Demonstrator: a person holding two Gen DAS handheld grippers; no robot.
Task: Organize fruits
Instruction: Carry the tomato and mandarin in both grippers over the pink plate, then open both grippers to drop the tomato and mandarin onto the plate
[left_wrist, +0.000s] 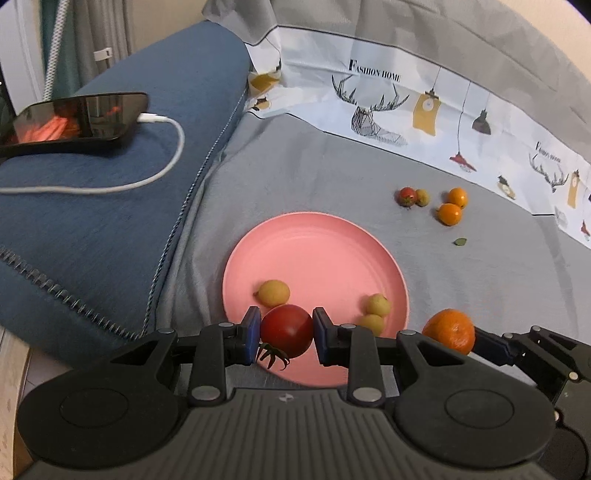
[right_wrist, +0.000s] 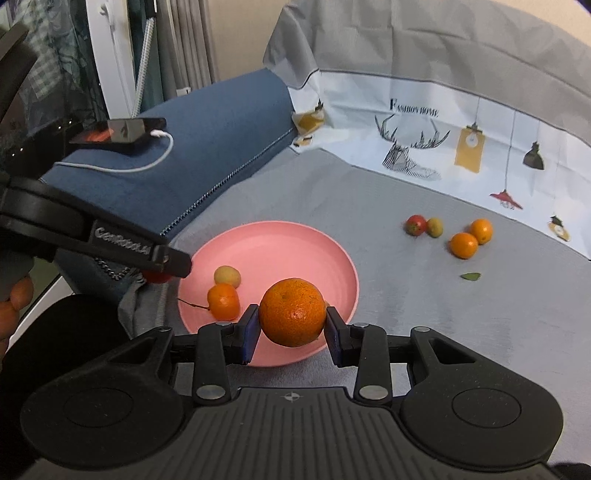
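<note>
My left gripper (left_wrist: 286, 332) is shut on a red tomato (left_wrist: 286, 330), just above the near rim of the pink plate (left_wrist: 317, 251). Three small yellow fruits lie on that plate, one at the left (left_wrist: 273, 292) and two at the right (left_wrist: 378, 304). In the right wrist view my right gripper (right_wrist: 291, 321) is shut on a mandarin (right_wrist: 291, 312) over the plate (right_wrist: 273, 240). There the plate holds a small orange (right_wrist: 223, 301) and a yellow fruit (right_wrist: 227, 276). The left gripper (right_wrist: 162, 266) reaches in from the left.
On the grey sheet beyond the plate lie a small tomato (left_wrist: 406, 196), a greenish fruit (left_wrist: 423, 197), two small oranges (left_wrist: 449, 214) and a leaf (left_wrist: 460, 242). A blue cushion (left_wrist: 110, 221) at the left bears a phone (left_wrist: 74, 118) on a white cable. Printed fabric rises behind.
</note>
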